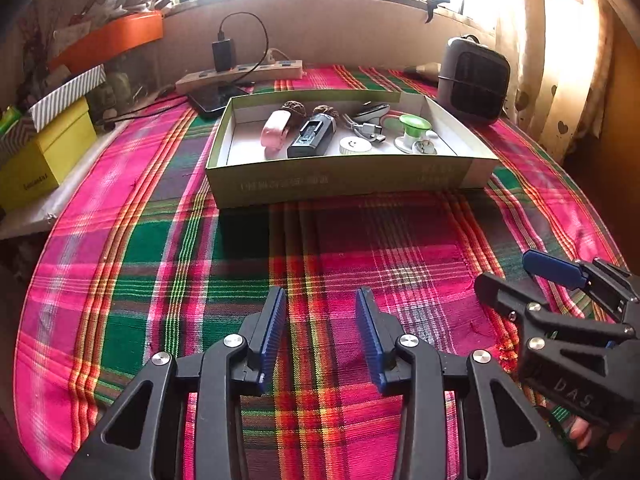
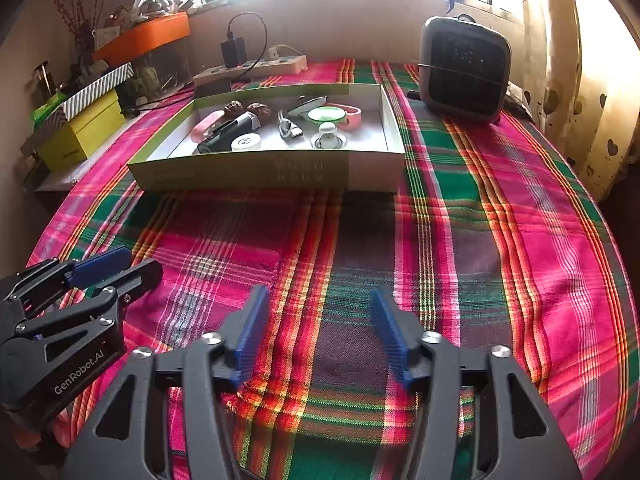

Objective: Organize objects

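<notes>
A shallow green cardboard box (image 1: pixel 344 178) (image 2: pixel 260 172) stands on the plaid cloth toward the back. Inside lie a pink case (image 1: pixel 275 130), a black device (image 1: pixel 310 138), a white round disc (image 1: pixel 352 146), a green-and-white cup piece (image 1: pixel 414 126), two walnuts (image 1: pixel 294 108) and a silver cable plug (image 1: pixel 366 130). My left gripper (image 1: pixel 321 296) (image 2: pixel 138 264) hovers open over bare cloth well in front of the box, nothing between its blue pads. Beside it, my right gripper (image 2: pixel 320 294) (image 1: pixel 516 276) is open wider and just as empty.
A grey fan heater (image 1: pixel 474 84) (image 2: pixel 464 70) stands at the back right. Behind the box are a power strip (image 1: pixel 248 74) with a charger and a dark phone (image 1: pixel 214 100). A yellow box (image 1: pixel 44 156) and an orange tray (image 1: pixel 116 38) crowd the left shelf.
</notes>
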A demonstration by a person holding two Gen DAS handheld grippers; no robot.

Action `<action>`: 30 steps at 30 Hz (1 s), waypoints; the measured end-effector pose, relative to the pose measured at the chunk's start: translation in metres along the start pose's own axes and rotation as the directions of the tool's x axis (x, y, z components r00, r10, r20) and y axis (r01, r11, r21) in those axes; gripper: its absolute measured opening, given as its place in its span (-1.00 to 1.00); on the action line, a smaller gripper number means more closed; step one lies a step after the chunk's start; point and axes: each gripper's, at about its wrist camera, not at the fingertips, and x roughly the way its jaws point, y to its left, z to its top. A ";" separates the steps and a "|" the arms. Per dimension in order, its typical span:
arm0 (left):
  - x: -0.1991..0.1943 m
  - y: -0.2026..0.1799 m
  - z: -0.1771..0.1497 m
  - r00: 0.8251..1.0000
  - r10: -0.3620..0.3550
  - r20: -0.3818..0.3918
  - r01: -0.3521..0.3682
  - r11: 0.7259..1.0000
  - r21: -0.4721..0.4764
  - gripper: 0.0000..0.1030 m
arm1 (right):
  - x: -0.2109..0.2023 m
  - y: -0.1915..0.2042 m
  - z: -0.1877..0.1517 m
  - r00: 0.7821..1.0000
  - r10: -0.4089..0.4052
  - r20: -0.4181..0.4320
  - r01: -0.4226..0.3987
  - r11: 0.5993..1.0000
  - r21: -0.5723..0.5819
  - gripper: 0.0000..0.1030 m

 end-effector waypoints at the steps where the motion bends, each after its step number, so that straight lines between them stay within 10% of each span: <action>1: 0.000 0.000 0.000 1.000 -0.006 0.000 0.006 1.000 -0.004 -0.27 | 0.001 0.001 0.000 1.000 -0.008 -0.003 0.008 1.000 -0.005 0.17; 30: 0.003 -0.005 -0.001 1.000 0.028 -0.010 -0.028 0.999 0.014 0.06 | 0.004 0.001 0.002 0.998 -0.063 -0.016 0.063 0.998 0.006 0.36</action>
